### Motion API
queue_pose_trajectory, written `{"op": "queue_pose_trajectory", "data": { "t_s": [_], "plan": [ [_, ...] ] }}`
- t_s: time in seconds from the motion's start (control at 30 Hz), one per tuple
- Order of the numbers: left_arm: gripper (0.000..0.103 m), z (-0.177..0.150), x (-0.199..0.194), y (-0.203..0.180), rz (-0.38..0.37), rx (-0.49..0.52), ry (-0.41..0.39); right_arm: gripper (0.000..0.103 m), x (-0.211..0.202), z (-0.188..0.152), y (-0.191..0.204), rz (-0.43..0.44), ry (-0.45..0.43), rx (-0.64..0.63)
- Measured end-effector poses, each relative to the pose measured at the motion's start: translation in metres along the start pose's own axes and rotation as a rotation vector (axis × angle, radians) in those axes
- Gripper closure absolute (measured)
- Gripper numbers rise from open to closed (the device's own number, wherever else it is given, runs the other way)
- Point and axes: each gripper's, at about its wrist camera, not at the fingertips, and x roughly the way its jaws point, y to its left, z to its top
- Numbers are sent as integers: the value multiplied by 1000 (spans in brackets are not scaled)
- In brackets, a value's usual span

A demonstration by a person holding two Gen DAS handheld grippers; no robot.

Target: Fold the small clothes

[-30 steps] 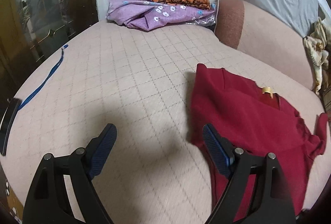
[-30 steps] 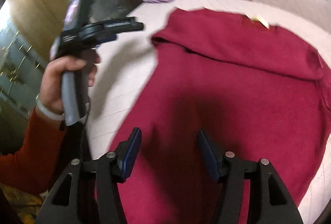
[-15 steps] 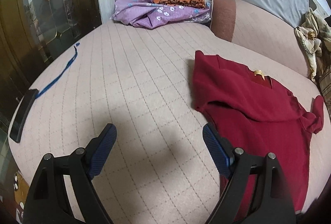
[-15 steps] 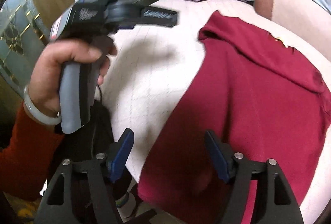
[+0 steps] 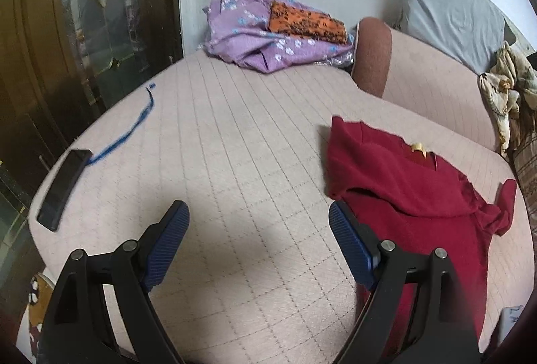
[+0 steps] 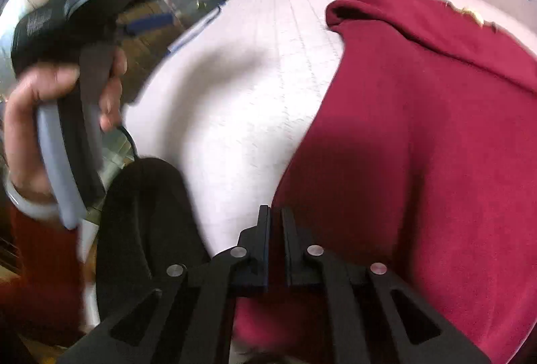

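The right tongs (image 6: 276, 219), just snapped closed, are seen pinching the near hem of the red top (image 6: 419, 129) on the bed (image 6: 235, 95), a fold seemingly begun, while the left tongs (image 5: 258, 229) are held wide and empty beside it.

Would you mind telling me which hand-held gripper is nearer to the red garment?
Right. The right hand-held gripper is shut at the red garment's near left edge; the left hand-held gripper hangs open above bare bedcover beside it.
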Motion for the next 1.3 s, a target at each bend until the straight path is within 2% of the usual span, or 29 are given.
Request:
{"op": "queue_pose_trajectory", "data": {
  "t_s": [0.07, 0.2, 0.27, 0.33, 0.43, 0.47, 0.5, 0.53, 0.57, 0.6, 0.67, 0.73, 0.77, 0.83, 0.9, 0.97, 1.03, 1.1, 1.17, 1.23, 1.3],
  "plan": [
    [17, 5, -12, 0, 8, 11, -21, 98, 4, 4, 9, 21, -8, -14],
    [17, 12, -32, -5, 4, 24, -48, 100, 24, 11, 33, 148, -1, -6],
    [17, 13, -38, -12, 8, 49, -47, 103, 40, 13, 45, 218, 37, -11],
    [17, 12, -39, -19, 11, 80, -44, 100, 54, 6, 53, 212, 61, 6],
    [17, 6, -32, -28, -7, 99, -35, 94, 30, -2, 44, 230, 22, 35],
    [17, 3, -26, -33, -20, 103, -20, 78, 13, -3, 39, 214, -4, 23],
    [17, 1, -21, -37, -36, 104, -7, 66, -6, -5, 33, 177, -44, 14],
    [17, -1, -13, -44, -65, 104, 6, 45, -22, -5, 23, 126, -85, 16],
    [17, -2, -6, -50, -90, 103, 15, 40, -39, -6, 11, 48, -134, 30],
    [17, -3, -1, -57, -109, 103, 26, 40, -54, -7, -3, -47, -176, 46],
    [17, -6, 14, -74, -157, 107, 64, 40, -68, -5, -29, -177, -203, 68],
    [17, -9, 27, -90, -199, 117, 92, 44, -70, -5, -55, -307, -181, 109],
    [17, -12, 34, -98, -209, 124, 106, 51, -69, -6, -67, -345, -175, 134],
    [17, -17, 45, -113, -223, 143, 123, 55, -61, -12, -83, -341, -135, 165],
    [17, -24, 58, -126, -231, 166, 149, 54, -51, -26, -93, -323, -85, 175],
    [17, -30, 67, -132, -249, 171, 169, 54, -50, -31, -82, -346, -118, 133],
    [17, -37, 78, -135, -255, 160, 186, 54, -58, -33, -83, -323, -94, 120],
    [17, -44, 90, -136, -242, 155, 210, 54, -67, -28, -88, -303, -108, 124],
    [17, -47, 98, -141, -224, 183, 244, 48, -76, -17, -99, -343, -145, 134],
    [17, -44, 96, -143, -249, 191, 224, 43, -82, -9, -116, -379, -177, 163],
    [17, -43, 96, -146, -260, 208, 195, 42, -81, -4, -141, -413, -170, 216]
  ]
}}
